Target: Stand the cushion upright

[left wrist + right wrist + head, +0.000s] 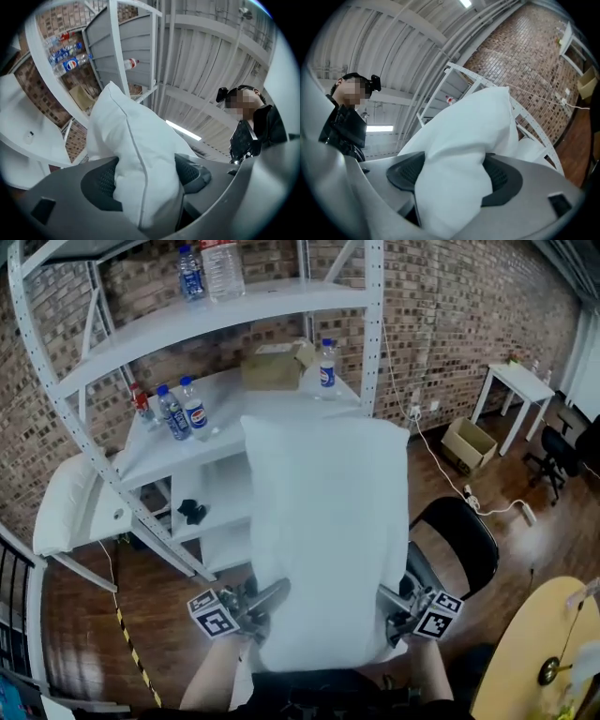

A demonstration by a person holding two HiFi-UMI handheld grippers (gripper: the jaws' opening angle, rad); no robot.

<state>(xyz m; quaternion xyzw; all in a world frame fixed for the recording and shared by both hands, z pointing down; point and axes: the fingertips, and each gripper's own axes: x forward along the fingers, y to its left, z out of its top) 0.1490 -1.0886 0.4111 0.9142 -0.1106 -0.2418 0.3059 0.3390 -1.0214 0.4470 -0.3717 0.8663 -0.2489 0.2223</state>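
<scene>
- left gripper [146, 180]: jaws fairly wide, pads squeezing the cushion's [328, 521] near left corner
- right gripper [452, 176]: same deal, clamped on the near right corner
- cushion's up in the air in front of the white shelf rack [216, 390]
- it hides the rack's middle and part of the black chair [464, 540]

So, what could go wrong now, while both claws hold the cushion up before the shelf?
1. The left claw and right claw each pinch only a corner of the soft cushion; it might slip out.
2. The cushion hides part of the shelf in the head view, so it could knock over the bottles.
</scene>
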